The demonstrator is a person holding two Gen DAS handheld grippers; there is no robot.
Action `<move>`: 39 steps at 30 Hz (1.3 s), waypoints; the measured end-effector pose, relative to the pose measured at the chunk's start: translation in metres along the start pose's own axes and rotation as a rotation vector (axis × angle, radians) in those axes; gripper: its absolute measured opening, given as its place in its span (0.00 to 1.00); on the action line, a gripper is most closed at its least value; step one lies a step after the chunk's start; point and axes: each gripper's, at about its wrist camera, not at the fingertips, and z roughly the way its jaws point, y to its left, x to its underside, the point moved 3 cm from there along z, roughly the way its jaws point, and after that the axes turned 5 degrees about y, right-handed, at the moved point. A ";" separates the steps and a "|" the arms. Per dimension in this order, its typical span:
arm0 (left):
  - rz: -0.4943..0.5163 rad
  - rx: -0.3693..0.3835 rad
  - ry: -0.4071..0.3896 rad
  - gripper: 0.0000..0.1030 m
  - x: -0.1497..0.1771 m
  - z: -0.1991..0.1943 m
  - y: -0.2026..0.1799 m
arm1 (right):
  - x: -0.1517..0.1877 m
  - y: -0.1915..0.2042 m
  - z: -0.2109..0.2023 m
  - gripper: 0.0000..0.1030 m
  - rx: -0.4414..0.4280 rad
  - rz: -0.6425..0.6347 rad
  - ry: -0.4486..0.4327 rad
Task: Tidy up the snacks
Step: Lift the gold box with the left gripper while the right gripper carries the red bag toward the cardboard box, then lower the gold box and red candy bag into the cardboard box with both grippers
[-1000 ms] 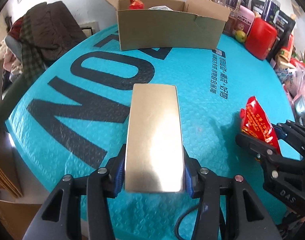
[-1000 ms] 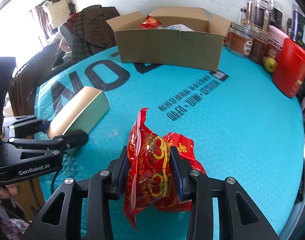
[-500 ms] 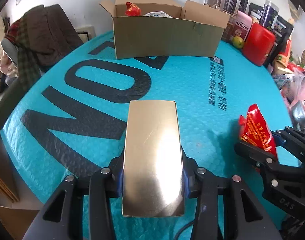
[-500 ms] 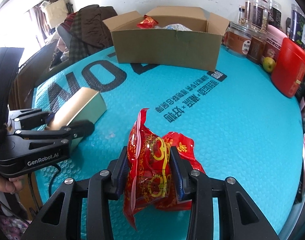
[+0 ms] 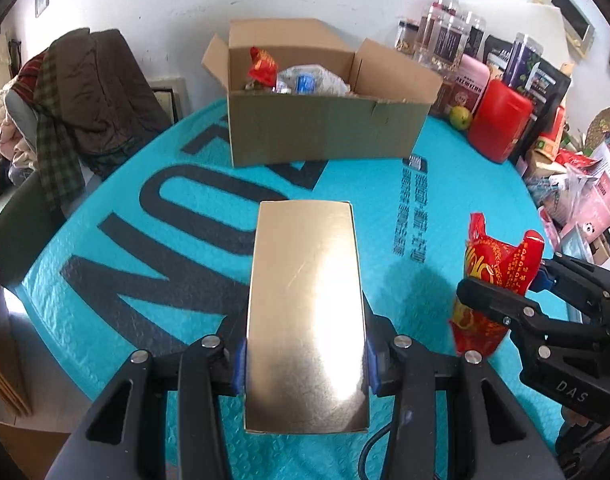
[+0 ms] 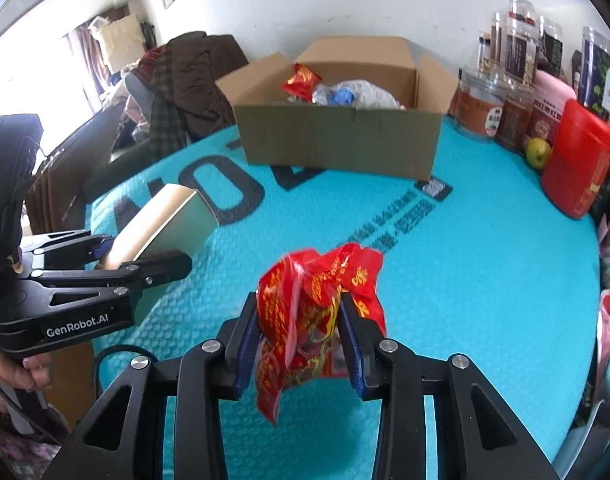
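A gold box [image 5: 305, 312] is clamped lengthwise in my left gripper [image 5: 305, 364], lifted off the teal table cover [image 5: 425, 216]. From the right wrist view the gold box [image 6: 165, 224] and the left gripper [image 6: 141, 256] appear at the left. My right gripper [image 6: 301, 344] is shut on a red snack bag [image 6: 313, 304], which hangs crumpled above the table; the left wrist view shows the same red bag [image 5: 493, 280] at the right. An open cardboard box [image 5: 325, 120] stands at the far side, with a red packet [image 5: 261, 64] and clear wrapped items inside.
Jars [image 5: 453, 40], a red canister [image 5: 501, 120], a green fruit [image 5: 460, 117] and packets crowd the right rim. Dark clothes [image 5: 89, 92] hang on a chair at the left. A person's hand [image 6: 21, 368] holds the left gripper's handle.
Both grippers have risen with their loads, so the gold box and the red bag now hang above the table. The cardboard box's inside shows more fully.
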 end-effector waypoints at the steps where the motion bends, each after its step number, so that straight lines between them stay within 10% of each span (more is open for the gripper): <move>1: 0.002 0.003 -0.008 0.41 -0.002 -0.002 -0.001 | -0.004 0.000 -0.003 0.36 -0.001 -0.003 -0.010; 39: -0.003 -0.063 -0.276 0.42 -0.158 -0.027 0.007 | -0.173 -0.033 -0.019 0.36 0.015 -0.104 -0.257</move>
